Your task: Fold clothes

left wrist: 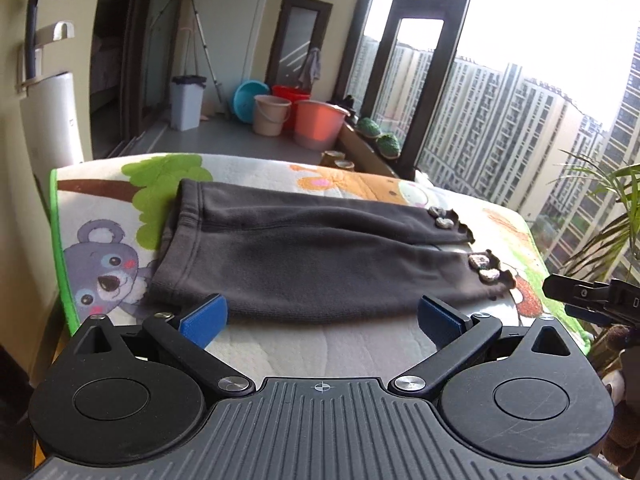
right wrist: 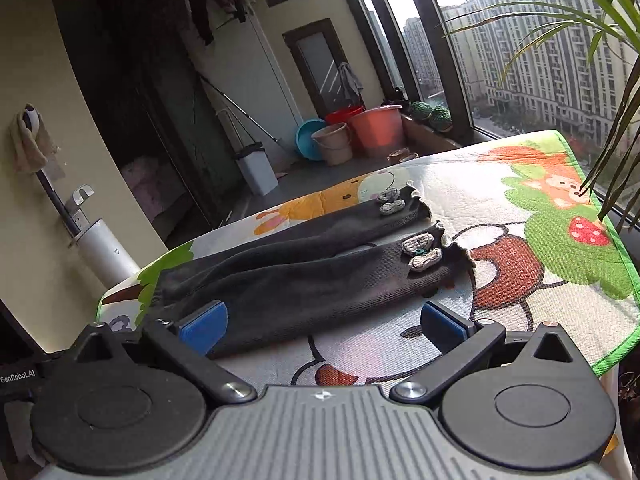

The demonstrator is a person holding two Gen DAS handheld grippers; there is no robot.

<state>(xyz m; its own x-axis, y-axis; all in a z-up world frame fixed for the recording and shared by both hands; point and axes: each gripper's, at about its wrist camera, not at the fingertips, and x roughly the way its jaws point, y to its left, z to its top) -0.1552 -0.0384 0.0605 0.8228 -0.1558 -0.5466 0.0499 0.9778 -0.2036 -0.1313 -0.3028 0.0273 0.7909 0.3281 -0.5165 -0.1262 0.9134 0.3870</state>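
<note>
A pair of dark grey children's trousers [left wrist: 312, 256] lies flat on a cartoon-print mat [left wrist: 100, 208], waistband to the left and frilled cuffs with small knitted bows [left wrist: 484, 268] to the right. My left gripper [left wrist: 322, 316] is open and empty, just short of the near edge of the trousers. In the right wrist view the trousers [right wrist: 312, 280] run diagonally, the bows [right wrist: 420, 254] at the far right. My right gripper [right wrist: 324, 326] is open and empty, its left fingertip [right wrist: 204, 326] over the near edge of the fabric. The right gripper also shows at the right edge of the left wrist view [left wrist: 592, 300].
The mat [right wrist: 520, 184] covers a small table. Beyond it stand buckets and basins [left wrist: 316, 124], a bin [left wrist: 186, 102] and a tripod. A potted plant [right wrist: 616, 128] leans over the table's right side by the window. A white cylinder [left wrist: 52, 120] stands at the left.
</note>
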